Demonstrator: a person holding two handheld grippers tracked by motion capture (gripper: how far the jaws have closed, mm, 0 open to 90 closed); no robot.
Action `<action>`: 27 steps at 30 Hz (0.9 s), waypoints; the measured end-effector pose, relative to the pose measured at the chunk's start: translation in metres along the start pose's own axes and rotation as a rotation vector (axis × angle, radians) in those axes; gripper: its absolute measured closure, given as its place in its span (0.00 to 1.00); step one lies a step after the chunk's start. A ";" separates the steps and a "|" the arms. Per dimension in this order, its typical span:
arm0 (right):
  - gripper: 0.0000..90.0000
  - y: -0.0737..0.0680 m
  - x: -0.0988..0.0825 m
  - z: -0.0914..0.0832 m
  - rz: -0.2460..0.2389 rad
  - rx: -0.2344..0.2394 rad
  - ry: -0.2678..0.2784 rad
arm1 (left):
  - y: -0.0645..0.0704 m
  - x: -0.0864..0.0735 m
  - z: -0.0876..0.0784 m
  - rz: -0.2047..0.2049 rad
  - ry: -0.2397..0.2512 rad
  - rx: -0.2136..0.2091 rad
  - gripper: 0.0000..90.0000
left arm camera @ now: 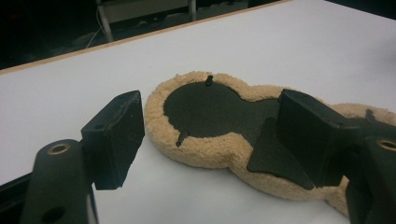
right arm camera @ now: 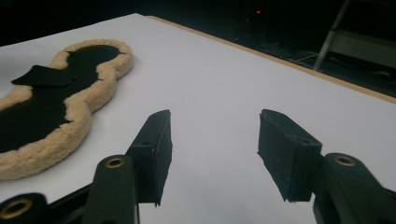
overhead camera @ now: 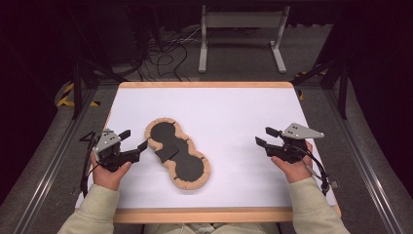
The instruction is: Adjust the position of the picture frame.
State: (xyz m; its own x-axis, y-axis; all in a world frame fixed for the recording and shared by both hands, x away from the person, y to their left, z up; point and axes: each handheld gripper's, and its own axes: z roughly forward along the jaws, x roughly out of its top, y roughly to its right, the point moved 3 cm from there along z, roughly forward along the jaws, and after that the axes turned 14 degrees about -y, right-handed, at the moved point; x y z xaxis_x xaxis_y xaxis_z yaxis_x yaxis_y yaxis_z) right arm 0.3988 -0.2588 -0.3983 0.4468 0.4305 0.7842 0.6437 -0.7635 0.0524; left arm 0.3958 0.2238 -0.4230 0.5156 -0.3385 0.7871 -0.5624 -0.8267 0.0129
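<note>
A tan fleece pad shaped like a figure eight lies flat on the white table, left of centre, its black lining facing up. A small black flap sits across its narrow waist. My left gripper is at the pad's upper left lobe and stands open. In the left gripper view one jaw is off the pad's left edge and the other hangs over the flap, neither pressing. My right gripper is open over bare table at the right, well apart from the pad.
The table has a wooden rim. Beyond its far edge stand a grey metal frame and loose cables on the dark floor. Black stands flank the table on both sides.
</note>
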 end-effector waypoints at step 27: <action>0.59 -0.074 0.042 0.040 -0.147 0.197 -0.023 | -0.005 -0.011 -0.011 -0.030 0.002 0.012 0.26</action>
State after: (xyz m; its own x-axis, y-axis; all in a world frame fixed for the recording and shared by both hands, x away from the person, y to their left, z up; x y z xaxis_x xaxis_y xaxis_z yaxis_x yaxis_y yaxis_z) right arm 0.3942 -0.1650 -0.3942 0.3525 0.5426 0.7625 0.8106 -0.5842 0.0410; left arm 0.3858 0.2364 -0.4255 0.5309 -0.3127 0.7876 -0.5391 -0.8417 0.0292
